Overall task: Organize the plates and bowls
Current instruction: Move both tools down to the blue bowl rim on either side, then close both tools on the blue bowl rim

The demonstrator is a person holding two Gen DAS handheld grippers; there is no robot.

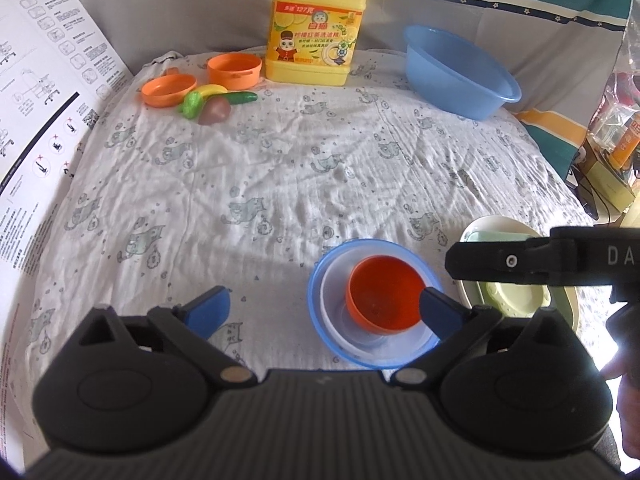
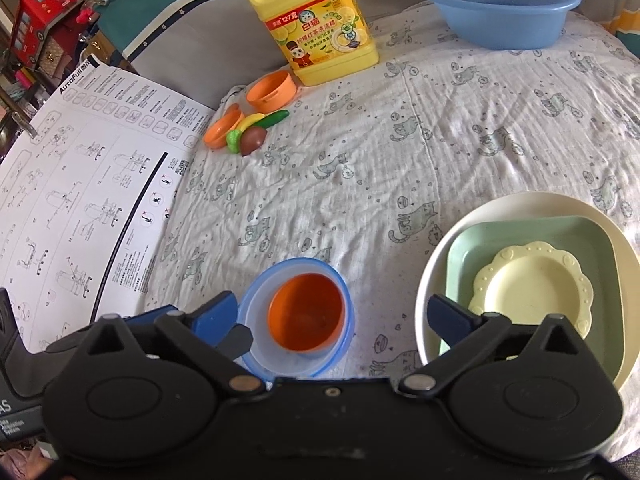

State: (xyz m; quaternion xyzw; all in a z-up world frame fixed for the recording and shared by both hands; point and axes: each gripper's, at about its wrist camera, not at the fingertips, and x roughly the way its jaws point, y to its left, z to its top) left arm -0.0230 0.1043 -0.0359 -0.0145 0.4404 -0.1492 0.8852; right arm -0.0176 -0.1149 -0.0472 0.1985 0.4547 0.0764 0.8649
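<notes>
An orange bowl (image 1: pixel 380 292) sits inside a clear bowl (image 1: pixel 336 320), which sits in a blue bowl (image 1: pixel 316 300), all on the cat-print cloth. To the right of that stack a pale yellow scalloped plate (image 2: pixel 532 288) rests in a green squarish plate (image 2: pixel 520 232) on a large cream plate (image 2: pixel 440 264). My left gripper (image 1: pixel 325 311) is open just above the cloth, its right pad level with the orange bowl's near rim. My right gripper (image 2: pixel 332 316) is open too, its fingers spanning from the bowl stack (image 2: pixel 306 312) to the cream plate's edge. Neither holds anything.
At the back stand a yellow detergent jug (image 1: pixel 316 28) and a blue basin (image 1: pixel 460 72). Orange toy pots and toy fruit (image 1: pixel 208 96) lie at the back left. A big printed instruction sheet (image 1: pixel 48 100) borders the cloth on the left.
</notes>
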